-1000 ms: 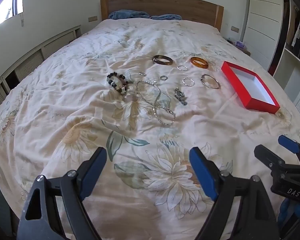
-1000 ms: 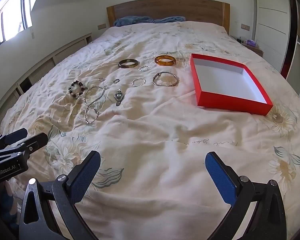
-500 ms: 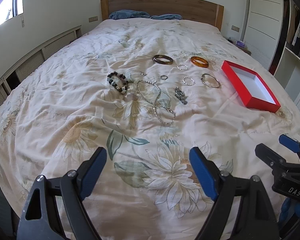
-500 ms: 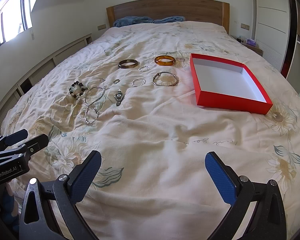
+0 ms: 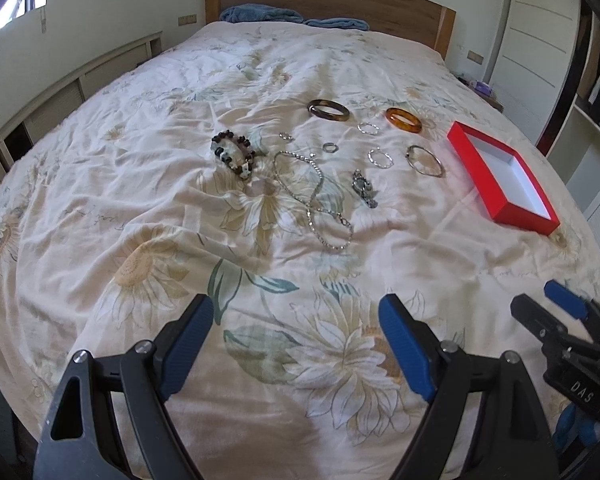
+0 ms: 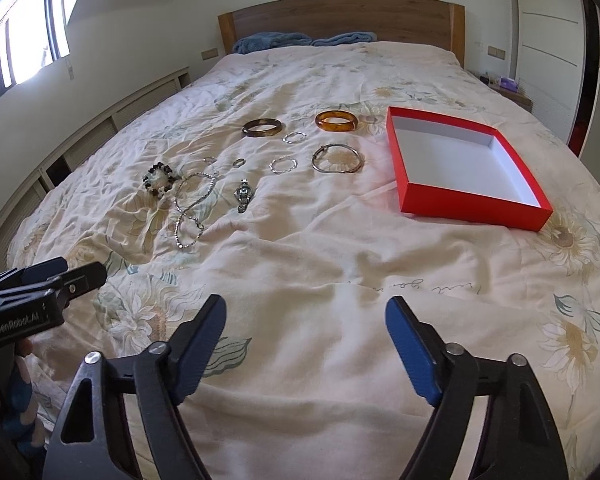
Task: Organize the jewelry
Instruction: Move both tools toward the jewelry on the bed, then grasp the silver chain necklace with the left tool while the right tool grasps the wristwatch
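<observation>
Jewelry lies spread on a floral bedspread: a dark bangle [image 5: 328, 110], an amber bangle [image 5: 404, 120], a beaded bracelet [image 5: 233, 153], a silver chain necklace [image 5: 312, 200], a small watch [image 5: 363, 188], a thin silver bangle [image 5: 425, 161] and several small rings. An empty red box [image 5: 504, 178] with a white inside sits to their right; it also shows in the right wrist view [image 6: 466, 168]. My left gripper [image 5: 296, 320] and right gripper [image 6: 306, 322] are both open and empty, low over the near part of the bed, well short of the jewelry.
A wooden headboard [image 6: 340, 16] and blue pillows [image 5: 260, 14] are at the far end. Low cabinets [image 6: 112, 120] line the left wall. White wardrobe doors [image 5: 540, 32] and shelves stand at the right. The bedspread is wrinkled.
Both views have shifted slightly; the jewelry and red box sit a little lower and nearer in view. Nothing on the bed has moved, and both grippers stay open.
</observation>
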The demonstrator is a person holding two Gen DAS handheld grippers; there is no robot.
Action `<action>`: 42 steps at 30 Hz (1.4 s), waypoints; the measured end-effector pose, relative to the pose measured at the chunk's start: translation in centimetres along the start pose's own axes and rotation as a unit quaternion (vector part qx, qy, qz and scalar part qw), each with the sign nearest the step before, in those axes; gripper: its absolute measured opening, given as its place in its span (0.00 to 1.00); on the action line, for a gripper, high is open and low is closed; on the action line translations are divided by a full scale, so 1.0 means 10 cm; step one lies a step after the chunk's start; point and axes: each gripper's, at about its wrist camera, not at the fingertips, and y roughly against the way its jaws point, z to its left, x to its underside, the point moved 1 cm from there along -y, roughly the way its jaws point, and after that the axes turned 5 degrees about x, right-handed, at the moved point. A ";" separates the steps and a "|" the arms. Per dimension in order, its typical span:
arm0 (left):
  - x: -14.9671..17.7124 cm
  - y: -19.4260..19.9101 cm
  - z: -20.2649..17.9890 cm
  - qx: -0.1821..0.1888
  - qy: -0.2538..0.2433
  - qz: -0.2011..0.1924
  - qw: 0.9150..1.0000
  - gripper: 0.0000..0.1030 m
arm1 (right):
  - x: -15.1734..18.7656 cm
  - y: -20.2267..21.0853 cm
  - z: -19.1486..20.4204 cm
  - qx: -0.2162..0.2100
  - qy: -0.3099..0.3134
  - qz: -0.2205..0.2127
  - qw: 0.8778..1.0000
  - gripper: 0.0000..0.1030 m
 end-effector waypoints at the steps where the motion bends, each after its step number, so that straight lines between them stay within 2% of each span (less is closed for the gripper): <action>1: -0.02 -0.02 0.01 0.001 0.003 0.003 1.000 0.81 | -0.01 -0.01 0.00 -0.002 0.000 0.001 1.000 0.74; 8: -0.15 -0.19 0.03 0.007 0.012 0.011 1.000 0.81 | -0.12 -0.09 0.00 -0.018 0.009 0.002 1.000 0.63; 21: -0.65 -0.83 0.12 0.022 0.065 0.027 0.997 0.77 | -0.57 -0.55 0.06 -0.060 0.040 0.011 0.997 0.57; 24: -0.73 -1.05 0.15 0.016 0.076 0.039 0.996 0.71 | -0.68 -0.72 0.09 -0.071 0.047 0.017 0.996 0.55; 31: -0.79 -1.47 0.26 0.014 0.089 0.069 0.994 0.47 | -0.86 -1.12 0.17 -0.096 0.056 0.033 0.993 0.53; 38: -0.78 -1.57 0.38 0.036 0.095 0.068 0.993 0.17 | -0.98 -1.50 0.43 -0.126 0.086 0.052 0.987 0.47; 42: -0.78 -1.54 0.45 0.054 0.101 0.064 0.991 0.09 | -1.02 -1.70 0.61 -0.139 0.108 0.062 0.982 0.44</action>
